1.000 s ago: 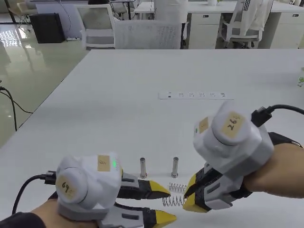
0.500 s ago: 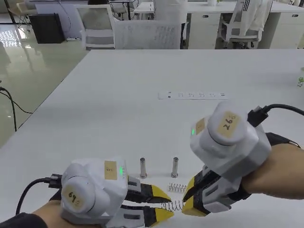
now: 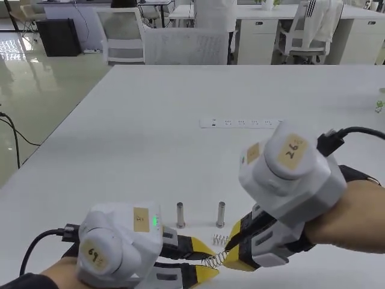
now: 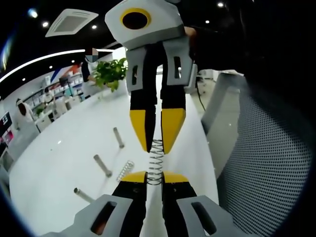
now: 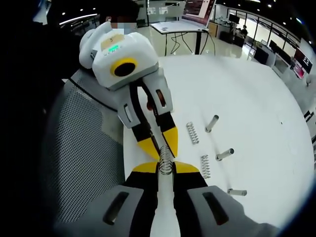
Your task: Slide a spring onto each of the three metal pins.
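Observation:
A thin wire spring point(image 3: 214, 260) point(image 4: 155, 163) point(image 5: 166, 162) hangs between both grippers just above the white table. My left gripper point(image 3: 206, 260) point(image 4: 154, 177) is shut on one end, and my right gripper point(image 3: 232, 249) point(image 5: 166, 169) is shut on the other. The yellow tips face each other nose to nose. Three short metal pins point(image 5: 212, 123) point(image 5: 224, 154) point(image 5: 237, 191) stand in a row just past the tips, two of them being the left pin point(image 3: 180, 215) and the middle pin point(image 3: 221, 214). Two loose springs point(image 5: 191, 132) point(image 5: 205, 165) lie beside the pins, one point(image 3: 220, 239) near the middle pin.
A white power strip point(image 3: 243, 123) lies farther back on the table point(image 3: 180, 138). A mesh office chair point(image 4: 266, 163) point(image 5: 84, 148) sits right at the near edge. Other desks and chairs point(image 3: 123, 33) stand beyond the table's far side.
My left gripper, open a second ago, has moved toward the right gripper and shut on the spring. The spring has come up off the table.

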The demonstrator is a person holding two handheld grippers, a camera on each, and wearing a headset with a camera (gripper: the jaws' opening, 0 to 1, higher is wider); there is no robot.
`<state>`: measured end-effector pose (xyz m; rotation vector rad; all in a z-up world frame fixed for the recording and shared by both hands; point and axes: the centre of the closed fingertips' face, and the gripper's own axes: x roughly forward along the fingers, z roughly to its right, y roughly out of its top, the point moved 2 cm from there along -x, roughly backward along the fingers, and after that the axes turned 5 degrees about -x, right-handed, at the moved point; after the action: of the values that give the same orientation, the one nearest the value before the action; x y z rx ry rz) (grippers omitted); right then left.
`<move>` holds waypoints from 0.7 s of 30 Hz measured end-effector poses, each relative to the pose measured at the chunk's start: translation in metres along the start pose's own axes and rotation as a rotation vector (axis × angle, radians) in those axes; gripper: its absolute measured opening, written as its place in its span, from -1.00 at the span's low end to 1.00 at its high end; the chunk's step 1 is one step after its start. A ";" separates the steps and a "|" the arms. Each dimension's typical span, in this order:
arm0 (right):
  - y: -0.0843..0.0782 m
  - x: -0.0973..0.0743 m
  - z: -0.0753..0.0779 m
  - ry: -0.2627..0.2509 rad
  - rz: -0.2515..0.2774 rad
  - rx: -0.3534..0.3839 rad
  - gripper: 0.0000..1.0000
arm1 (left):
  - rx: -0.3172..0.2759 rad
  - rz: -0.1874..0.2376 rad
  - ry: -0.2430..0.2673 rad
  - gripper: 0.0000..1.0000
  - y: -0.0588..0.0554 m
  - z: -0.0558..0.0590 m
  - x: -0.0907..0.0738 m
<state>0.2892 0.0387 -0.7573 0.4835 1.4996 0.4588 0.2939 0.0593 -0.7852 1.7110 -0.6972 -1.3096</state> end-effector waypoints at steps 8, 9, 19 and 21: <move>0.013 -0.003 0.003 -0.020 0.072 0.008 -0.85 | -0.025 0.023 0.006 -0.95 0.003 -0.001 -0.002; 0.015 -0.004 0.003 -0.020 0.077 0.009 -0.85 | -0.029 0.026 0.007 -0.95 0.003 -0.002 -0.002; 0.022 -0.003 0.004 -0.025 0.097 -0.023 -0.84 | -0.067 0.054 0.005 -0.95 0.004 -0.004 -0.004; 0.020 -0.002 0.003 -0.020 0.091 -0.032 -0.83 | -0.073 0.060 -0.001 -0.95 0.004 -0.003 -0.003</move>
<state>0.2919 0.0545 -0.7444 0.5314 1.4528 0.5470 0.2957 0.0605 -0.7799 1.6188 -0.6876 -1.2799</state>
